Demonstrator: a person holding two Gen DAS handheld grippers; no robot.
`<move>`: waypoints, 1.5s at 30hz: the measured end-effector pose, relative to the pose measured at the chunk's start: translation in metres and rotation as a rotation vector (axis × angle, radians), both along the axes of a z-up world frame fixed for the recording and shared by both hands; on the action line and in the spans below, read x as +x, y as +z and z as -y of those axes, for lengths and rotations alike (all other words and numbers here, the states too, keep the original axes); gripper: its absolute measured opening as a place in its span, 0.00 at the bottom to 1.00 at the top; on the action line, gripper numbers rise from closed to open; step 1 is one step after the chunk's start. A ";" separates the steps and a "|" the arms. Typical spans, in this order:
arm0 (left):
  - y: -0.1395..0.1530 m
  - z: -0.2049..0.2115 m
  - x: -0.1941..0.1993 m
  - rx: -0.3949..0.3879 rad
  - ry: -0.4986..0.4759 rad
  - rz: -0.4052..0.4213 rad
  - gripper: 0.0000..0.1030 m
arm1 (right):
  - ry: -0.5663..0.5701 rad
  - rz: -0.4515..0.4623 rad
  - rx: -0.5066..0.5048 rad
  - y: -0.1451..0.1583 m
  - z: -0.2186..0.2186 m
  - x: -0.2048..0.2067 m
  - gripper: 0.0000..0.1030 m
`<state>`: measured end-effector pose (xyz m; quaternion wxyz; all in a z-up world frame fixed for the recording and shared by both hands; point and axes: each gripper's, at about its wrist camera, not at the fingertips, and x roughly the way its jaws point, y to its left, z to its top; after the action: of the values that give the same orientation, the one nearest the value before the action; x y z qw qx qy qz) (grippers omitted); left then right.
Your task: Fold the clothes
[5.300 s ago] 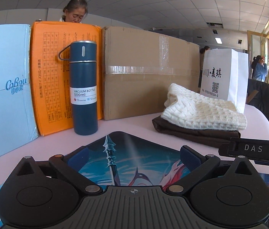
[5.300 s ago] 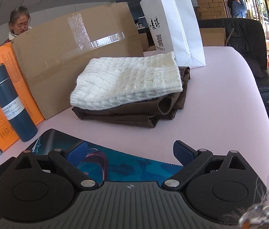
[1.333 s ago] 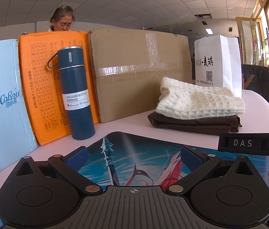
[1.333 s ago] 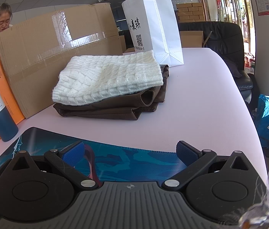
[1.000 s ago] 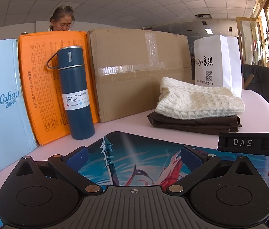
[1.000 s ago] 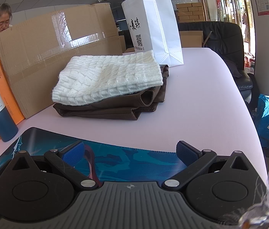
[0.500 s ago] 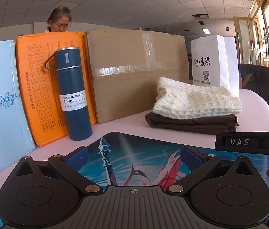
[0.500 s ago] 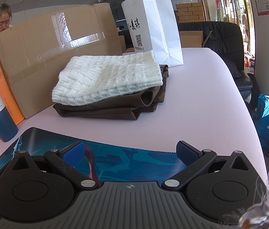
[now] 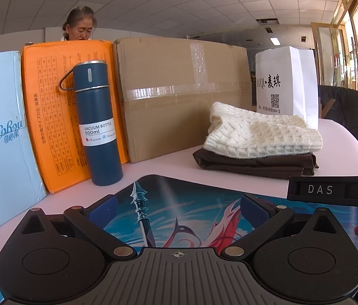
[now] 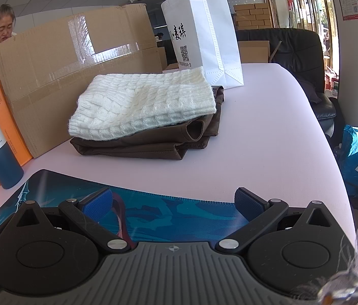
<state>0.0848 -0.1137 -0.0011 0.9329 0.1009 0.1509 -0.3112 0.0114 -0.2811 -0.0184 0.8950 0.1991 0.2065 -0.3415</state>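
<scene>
Hovering empty, wide-open – both hand-held grippers (image 9: 177, 209) (image 10: 173, 202); risk – careless grab topples white knit (image 10: 143, 104) off brown garment (image 10: 153, 143) at 12 o'clock.

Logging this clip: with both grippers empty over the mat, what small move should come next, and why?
Probably ease the right gripper forward toward the white knit atop the brown garment: both grippers are open and hold nothing, and the stack lies beyond the mat, untouched.
</scene>
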 end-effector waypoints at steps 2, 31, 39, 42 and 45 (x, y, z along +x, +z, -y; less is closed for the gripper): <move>0.000 0.000 0.000 -0.002 0.000 -0.002 1.00 | 0.000 0.000 0.000 0.000 0.000 0.000 1.00; 0.002 -0.006 0.002 -0.029 0.037 -0.003 1.00 | 0.000 -0.005 0.007 -0.001 0.001 0.001 1.00; 0.001 -0.005 0.002 -0.026 0.039 -0.002 1.00 | 0.001 -0.007 0.009 -0.001 0.001 0.001 1.00; 0.001 -0.005 0.002 -0.024 0.040 -0.003 1.00 | 0.001 -0.007 0.009 -0.001 0.001 0.001 1.00; 0.001 -0.005 0.002 -0.024 0.041 -0.004 1.00 | 0.002 -0.007 0.009 -0.001 0.001 0.001 1.00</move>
<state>0.0870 -0.1083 -0.0002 0.9399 0.0860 0.1510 -0.2941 0.0127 -0.2826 -0.0197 0.8937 0.2016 0.2114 -0.3406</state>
